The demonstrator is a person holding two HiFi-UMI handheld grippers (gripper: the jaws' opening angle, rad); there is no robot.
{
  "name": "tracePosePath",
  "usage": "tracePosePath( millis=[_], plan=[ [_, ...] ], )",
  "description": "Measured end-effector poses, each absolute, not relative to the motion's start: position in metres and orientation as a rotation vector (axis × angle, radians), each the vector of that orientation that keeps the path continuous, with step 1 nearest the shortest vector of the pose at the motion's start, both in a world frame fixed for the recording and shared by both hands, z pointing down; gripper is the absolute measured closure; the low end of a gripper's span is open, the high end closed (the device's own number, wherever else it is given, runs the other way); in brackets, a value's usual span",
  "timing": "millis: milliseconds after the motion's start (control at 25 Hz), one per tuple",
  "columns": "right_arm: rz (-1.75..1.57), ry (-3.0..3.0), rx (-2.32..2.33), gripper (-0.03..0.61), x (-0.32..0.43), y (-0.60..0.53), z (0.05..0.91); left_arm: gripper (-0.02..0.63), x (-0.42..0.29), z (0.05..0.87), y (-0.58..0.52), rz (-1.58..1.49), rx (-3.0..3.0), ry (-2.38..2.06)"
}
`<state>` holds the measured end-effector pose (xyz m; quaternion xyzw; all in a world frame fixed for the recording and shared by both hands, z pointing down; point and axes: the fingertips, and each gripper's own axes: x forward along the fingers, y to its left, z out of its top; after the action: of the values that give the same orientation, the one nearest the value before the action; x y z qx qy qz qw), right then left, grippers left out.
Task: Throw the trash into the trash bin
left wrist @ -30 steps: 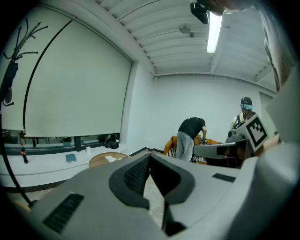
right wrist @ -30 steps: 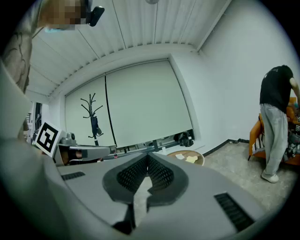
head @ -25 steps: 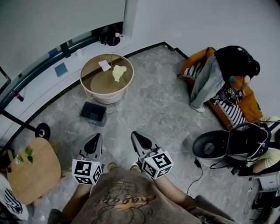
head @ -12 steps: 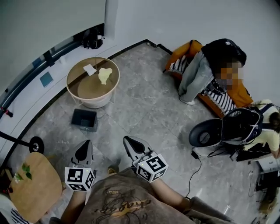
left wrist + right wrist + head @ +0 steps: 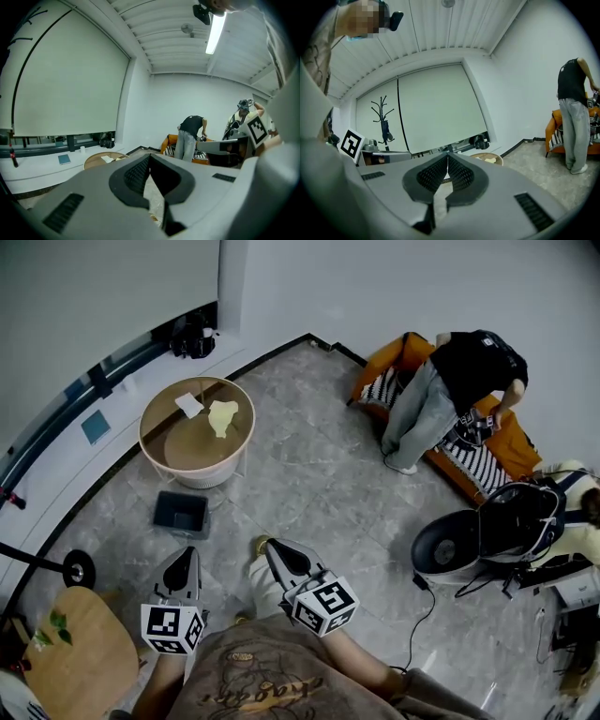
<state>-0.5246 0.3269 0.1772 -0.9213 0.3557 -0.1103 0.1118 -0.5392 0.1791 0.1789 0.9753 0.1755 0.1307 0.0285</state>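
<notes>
A crumpled yellow paper (image 5: 223, 415) and a white scrap (image 5: 188, 405) lie on the round wooden table (image 5: 160, 447) at the upper left of the head view. A dark square trash bin (image 5: 181, 514) stands on the floor just in front of that table. My left gripper (image 5: 186, 557) is low in the picture, a little short of the bin, shut and empty. My right gripper (image 5: 267, 547) is beside it to the right, also shut with nothing between its fingers. In the left gripper view the gripper (image 5: 150, 155) points toward the table (image 5: 96, 160); in the right gripper view the gripper (image 5: 447, 156) has the table (image 5: 487, 159) just right of its tip.
A person (image 5: 441, 395) bends over an orange sofa (image 5: 506, 446) at the upper right. A black round seat (image 5: 450, 545) with cables sits at the right. A wooden chair (image 5: 70, 652) is at the lower left, and a coat stand base (image 5: 75, 568) is beside it.
The table and bin have slid left and lower in the head view, nearer to me. Both grippers sit slightly lower in the picture. A shoe now shows between them.
</notes>
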Motion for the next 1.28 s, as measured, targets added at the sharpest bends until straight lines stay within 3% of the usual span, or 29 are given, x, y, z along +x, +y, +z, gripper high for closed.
tracePosePath(
  millis=[1280],
  plan=[
    [-0.404, 1.120, -2.663, 0.559, -0.244, 0.332, 0.173, 0.595, -0.269, 0.171, 0.180, 0.463, 2.978, 0.425]
  ],
)
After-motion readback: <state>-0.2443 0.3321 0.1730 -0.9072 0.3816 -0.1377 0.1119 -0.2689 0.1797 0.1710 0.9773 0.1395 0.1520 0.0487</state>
